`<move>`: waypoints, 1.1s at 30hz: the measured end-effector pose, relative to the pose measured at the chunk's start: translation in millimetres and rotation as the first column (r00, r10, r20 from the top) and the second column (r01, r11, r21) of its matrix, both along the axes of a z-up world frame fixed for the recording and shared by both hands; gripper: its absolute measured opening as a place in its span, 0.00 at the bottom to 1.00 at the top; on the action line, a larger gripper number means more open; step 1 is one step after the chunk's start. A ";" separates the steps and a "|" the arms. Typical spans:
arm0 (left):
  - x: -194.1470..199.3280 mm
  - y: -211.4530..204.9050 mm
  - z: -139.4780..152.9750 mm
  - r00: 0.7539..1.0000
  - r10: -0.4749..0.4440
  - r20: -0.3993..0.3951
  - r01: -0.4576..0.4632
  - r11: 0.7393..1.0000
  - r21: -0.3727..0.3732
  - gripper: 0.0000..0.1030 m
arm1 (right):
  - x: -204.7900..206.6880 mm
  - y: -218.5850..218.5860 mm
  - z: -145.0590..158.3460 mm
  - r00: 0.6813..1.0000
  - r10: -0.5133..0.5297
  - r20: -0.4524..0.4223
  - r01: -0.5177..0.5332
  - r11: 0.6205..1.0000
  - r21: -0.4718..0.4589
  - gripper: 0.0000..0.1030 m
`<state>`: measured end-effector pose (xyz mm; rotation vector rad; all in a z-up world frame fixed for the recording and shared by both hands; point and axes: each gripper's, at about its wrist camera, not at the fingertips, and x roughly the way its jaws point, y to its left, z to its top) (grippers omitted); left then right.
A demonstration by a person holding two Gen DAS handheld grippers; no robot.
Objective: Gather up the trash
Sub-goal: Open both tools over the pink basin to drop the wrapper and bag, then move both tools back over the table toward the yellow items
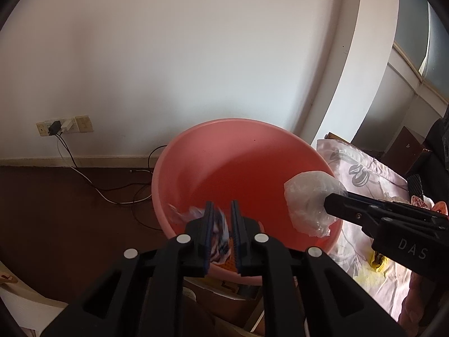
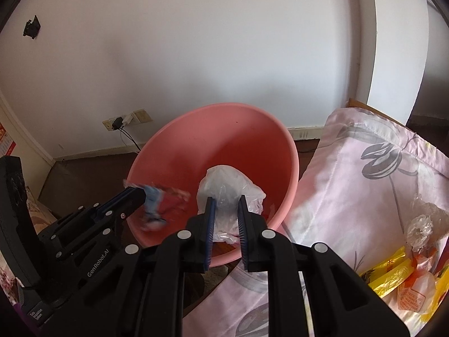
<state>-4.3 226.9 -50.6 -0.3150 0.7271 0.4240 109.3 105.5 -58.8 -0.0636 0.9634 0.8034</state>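
Over one pink basin [image 1: 224, 151], two pieces of trash are held: a printed wrapper [image 1: 220, 236] between the left gripper's [image 1: 221, 213] loosened jaws, a clear plastic bag [image 2: 227, 188] pinched by the right gripper [image 2: 226, 205], both inside the rim.

R gripper [image 2: 226, 200] holds clear plastic bag [image 2: 228, 186] over pink basin [image 2: 283, 151]; L gripper [image 2: 140, 193] w/ blurred wrapper [image 2: 161, 205].

Colourful wrapper [image 2: 157, 207] motion-blurred, print unreadable, pink basin [image 1: 196, 146] near rim hidden behind gripper bodies, yellow bag [image 2: 393, 278] cut off at lower right edge
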 end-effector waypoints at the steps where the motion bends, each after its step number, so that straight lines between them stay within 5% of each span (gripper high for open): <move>1: -0.2 0.2 0.0 1.000 0.001 0.002 -0.001 1.000 -0.003 0.16 | -0.6 -0.4 0.0 1.000 -0.001 0.002 0.001 1.000 0.000 0.18; 6: -4.1 2.6 2.6 1.000 0.005 0.013 -0.005 1.000 -0.012 0.35 | 0.2 -2.9 0.1 1.000 -0.007 0.004 0.007 1.000 0.007 0.25; 21: -12.4 -8.7 25.0 0.998 -0.020 0.056 0.020 1.000 0.005 0.36 | -16.6 -24.9 20.0 0.995 -0.013 0.094 0.010 0.999 0.039 0.25; 33: -6.7 -54.7 48.5 0.983 -0.147 0.110 0.145 0.989 0.024 0.36 | -44.9 -77.9 40.1 0.983 -0.064 0.175 0.054 0.997 0.059 0.25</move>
